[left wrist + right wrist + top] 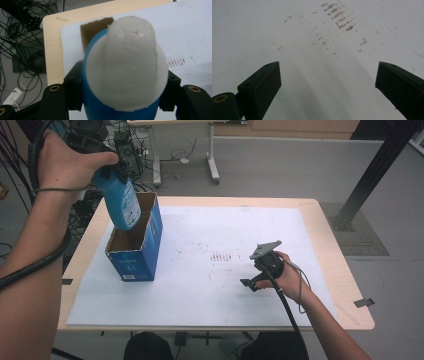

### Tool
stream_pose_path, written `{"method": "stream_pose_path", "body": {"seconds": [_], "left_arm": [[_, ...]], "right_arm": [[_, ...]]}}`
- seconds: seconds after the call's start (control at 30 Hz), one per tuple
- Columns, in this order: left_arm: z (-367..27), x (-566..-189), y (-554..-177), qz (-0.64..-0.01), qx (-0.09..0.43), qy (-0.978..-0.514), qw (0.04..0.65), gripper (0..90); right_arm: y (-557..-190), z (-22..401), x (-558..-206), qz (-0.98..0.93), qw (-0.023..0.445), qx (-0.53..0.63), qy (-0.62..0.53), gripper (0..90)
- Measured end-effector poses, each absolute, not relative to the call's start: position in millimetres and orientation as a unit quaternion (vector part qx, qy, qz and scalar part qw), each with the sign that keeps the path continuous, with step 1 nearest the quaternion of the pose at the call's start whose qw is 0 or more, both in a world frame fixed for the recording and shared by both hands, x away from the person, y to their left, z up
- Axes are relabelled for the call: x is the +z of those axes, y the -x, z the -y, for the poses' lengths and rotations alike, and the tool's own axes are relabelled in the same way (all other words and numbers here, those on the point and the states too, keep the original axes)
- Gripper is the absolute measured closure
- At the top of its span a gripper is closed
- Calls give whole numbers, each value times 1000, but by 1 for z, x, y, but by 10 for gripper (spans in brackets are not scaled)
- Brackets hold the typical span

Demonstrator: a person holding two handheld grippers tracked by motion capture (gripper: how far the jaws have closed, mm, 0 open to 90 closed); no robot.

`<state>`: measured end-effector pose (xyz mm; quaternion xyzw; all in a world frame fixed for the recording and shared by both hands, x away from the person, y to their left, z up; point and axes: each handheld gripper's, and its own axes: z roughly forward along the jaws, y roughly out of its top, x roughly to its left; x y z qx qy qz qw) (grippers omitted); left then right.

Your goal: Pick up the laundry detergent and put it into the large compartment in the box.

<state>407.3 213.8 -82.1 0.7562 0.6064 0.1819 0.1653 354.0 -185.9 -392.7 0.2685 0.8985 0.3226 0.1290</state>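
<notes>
A blue bottle [121,202] with a white cap hangs bottom-down over the open top of a blue cardboard box [135,256] at the left of the table. My left gripper [107,167] is shut on the bottle near its cap end. In the left gripper view the white cap [126,65] faces the camera, with the blue body clamped between the black pads [75,86] and the box's brown flap [93,31] behind it. My right gripper [250,282] rests low over the white sheet at the right, open, with nothing between its fingers [260,83].
A white sheet [210,270] with faint brown smudges [339,16] covers most of the wooden table [340,270]. Cables and equipment lie on the floor beyond the left edge [125,145]. A black post [375,170] stands at the far right.
</notes>
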Motion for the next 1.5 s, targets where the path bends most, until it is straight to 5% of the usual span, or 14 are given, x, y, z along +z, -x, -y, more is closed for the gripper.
{"method": "stream_pose_path", "body": {"seconds": [1.5], "left_arm": [[-229,-174,-420,-636,142,-747,131,377]], "right_arm": [[-352,186,-400,-898,121,324,-273,61]]}}
